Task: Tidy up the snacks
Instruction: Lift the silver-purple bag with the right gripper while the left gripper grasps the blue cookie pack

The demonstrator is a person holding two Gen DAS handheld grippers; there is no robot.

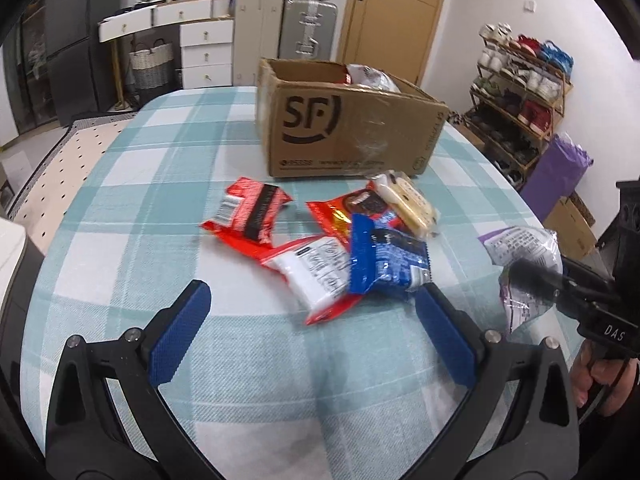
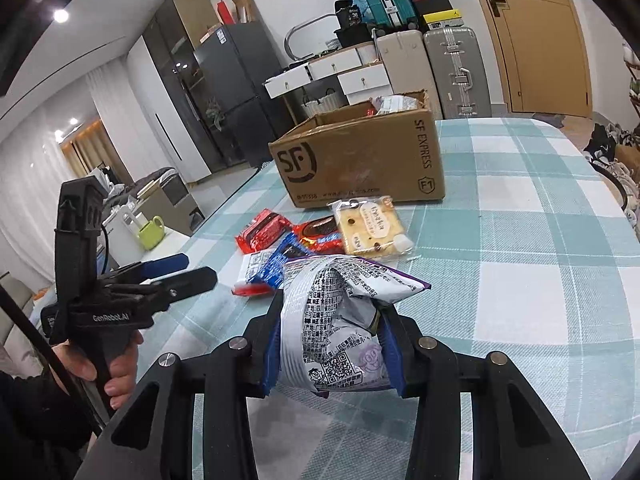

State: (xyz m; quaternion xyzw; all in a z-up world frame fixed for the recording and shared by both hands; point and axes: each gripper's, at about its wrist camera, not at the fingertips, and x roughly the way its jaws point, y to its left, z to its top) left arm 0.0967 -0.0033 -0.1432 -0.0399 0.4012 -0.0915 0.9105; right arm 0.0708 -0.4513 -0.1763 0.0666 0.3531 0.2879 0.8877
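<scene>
1. The right gripper (image 2: 332, 344) tilts down toward the table, and its blue pads squeeze a crinkly silver and purple snack bag (image 2: 340, 320), which sticks up between them.
2. The left gripper (image 1: 312, 336) also tilts down, with its jaws wide apart and nothing between them. A hand (image 2: 100, 364) holds its black handle.
3. Just past the left gripper's tips lies a pile of small snack packs on the blue and white checked tablecloth (image 1: 120, 208): a blue pack (image 1: 384, 260), red packs and a clear cracker pack (image 1: 408, 200).
4. Behind the pile stands an open brown cardboard box (image 1: 344, 132), with some packs already inside.
</scene>
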